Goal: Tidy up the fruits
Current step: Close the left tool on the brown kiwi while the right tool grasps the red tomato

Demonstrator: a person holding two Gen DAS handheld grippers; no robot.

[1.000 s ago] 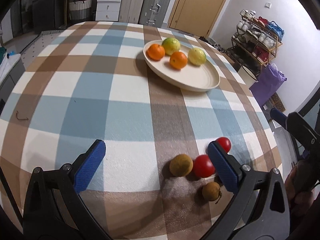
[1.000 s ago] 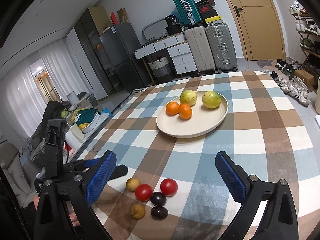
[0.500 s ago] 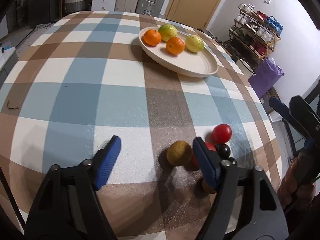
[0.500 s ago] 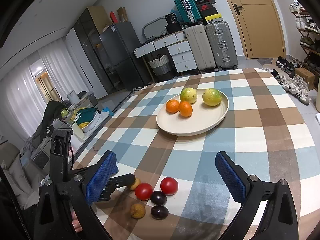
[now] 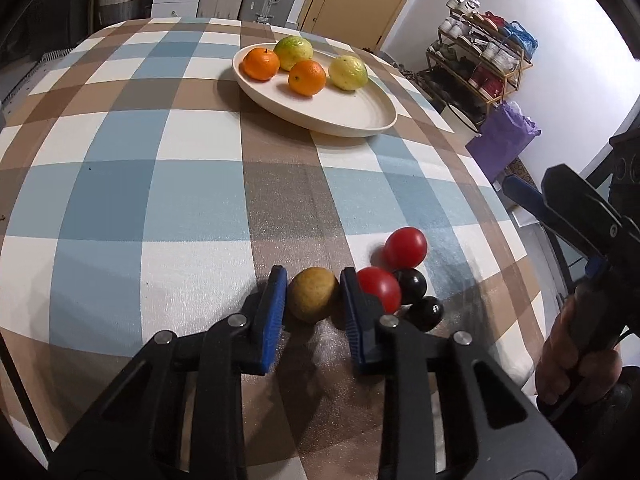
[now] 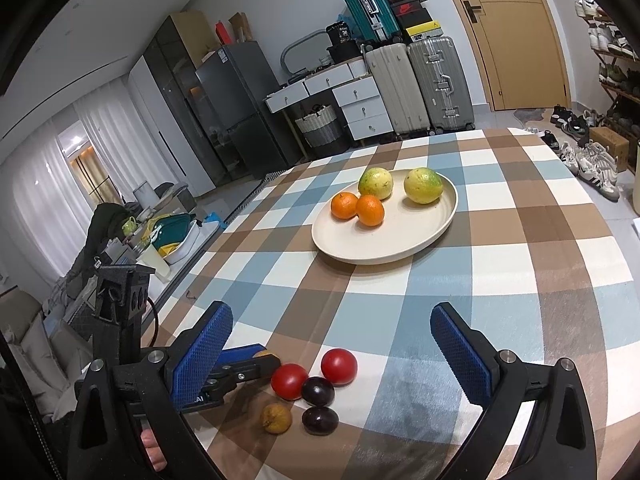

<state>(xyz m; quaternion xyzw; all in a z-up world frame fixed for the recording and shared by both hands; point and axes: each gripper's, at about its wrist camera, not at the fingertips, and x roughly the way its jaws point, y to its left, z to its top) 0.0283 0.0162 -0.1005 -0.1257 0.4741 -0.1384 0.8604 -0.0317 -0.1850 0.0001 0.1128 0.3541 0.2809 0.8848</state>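
My left gripper is shut on a brown-yellow round fruit that rests on the checked tablecloth near the front edge. Right beside it lie two red tomatoes and two dark plums. A second small brown fruit shows only in the right wrist view. A cream plate at the far side holds two oranges and two yellow-green fruits. My right gripper is open and empty, held above the table over the small fruits. The left gripper also shows there.
The round table drops off close behind the small fruits. A shoe rack and a purple bag stand to the right. Suitcases, drawers and a fridge stand beyond the table.
My left gripper has moved forward and right to the brown-yellow fruit and its jaws have closed on it. My right gripper has stayed open and almost still.
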